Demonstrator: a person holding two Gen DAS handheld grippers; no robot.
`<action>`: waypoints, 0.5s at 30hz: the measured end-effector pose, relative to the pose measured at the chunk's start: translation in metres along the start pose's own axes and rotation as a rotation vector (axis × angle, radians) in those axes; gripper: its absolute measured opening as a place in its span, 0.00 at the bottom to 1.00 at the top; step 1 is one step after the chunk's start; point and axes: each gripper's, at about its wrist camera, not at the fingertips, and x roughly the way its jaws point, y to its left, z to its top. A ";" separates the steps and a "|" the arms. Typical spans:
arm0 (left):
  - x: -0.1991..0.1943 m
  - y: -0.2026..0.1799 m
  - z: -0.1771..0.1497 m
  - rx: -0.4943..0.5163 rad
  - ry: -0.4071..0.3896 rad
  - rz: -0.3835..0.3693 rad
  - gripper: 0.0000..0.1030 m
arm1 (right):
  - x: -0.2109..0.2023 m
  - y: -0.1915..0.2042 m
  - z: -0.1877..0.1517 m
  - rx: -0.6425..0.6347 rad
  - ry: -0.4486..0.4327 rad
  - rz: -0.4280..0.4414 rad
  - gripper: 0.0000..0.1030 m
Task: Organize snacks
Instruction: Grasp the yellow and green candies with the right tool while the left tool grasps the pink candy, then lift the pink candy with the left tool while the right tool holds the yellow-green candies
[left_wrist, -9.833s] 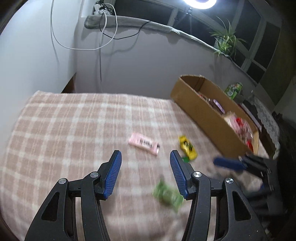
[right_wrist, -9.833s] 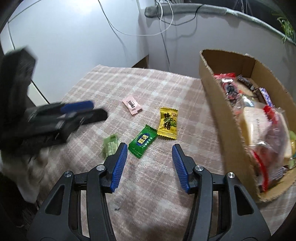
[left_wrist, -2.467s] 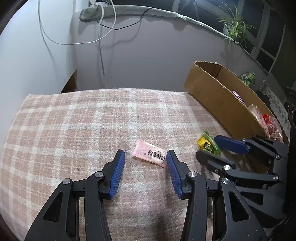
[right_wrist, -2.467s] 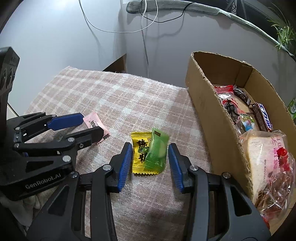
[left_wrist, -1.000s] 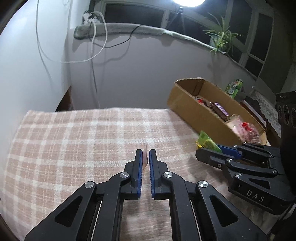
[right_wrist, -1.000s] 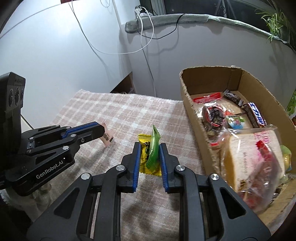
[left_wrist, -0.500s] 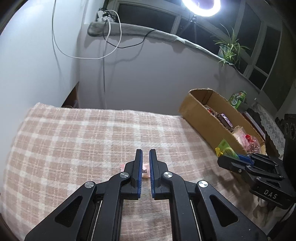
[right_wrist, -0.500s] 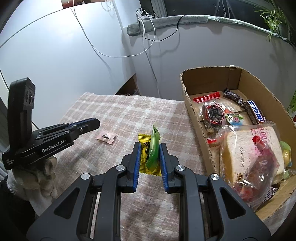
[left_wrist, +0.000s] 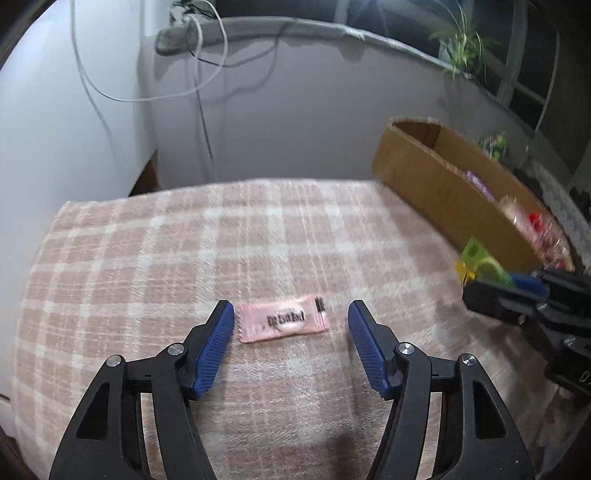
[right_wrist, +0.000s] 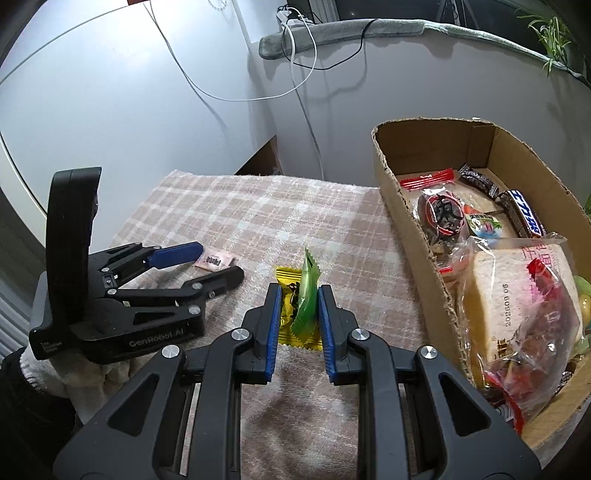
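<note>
glossy pink sachet (left_wrist: 282, 323), woven plaid cloth (left_wrist: 147, 258)

Dim indoor light, strong fisheye bending.
Left view is motion-blurred around the cardboard box (left_wrist: 443, 192); right view sharp; corners vignette black.

Both grippers are showing black frames, silver screws and ribbed blue fingers (left_wrist: 216, 345); the left gripper (right_wrist: 207, 264) is bearing white lettering, above a white knitted glove (right_wrist: 92, 373).

Checked cloth (left_wrist: 155, 258): pink sachet (left_wrist: 282, 323), cardboard box (right_wrist: 410, 236)
</note>
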 end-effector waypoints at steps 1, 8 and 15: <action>0.000 -0.001 -0.001 0.007 -0.002 0.006 0.47 | 0.001 -0.001 0.000 0.002 0.002 -0.002 0.20; -0.004 -0.002 -0.003 0.016 -0.020 -0.006 0.28 | 0.000 -0.004 -0.002 0.008 0.004 -0.008 0.20; -0.015 0.007 -0.001 -0.012 -0.044 -0.026 0.11 | -0.005 -0.003 -0.001 0.000 -0.006 -0.015 0.20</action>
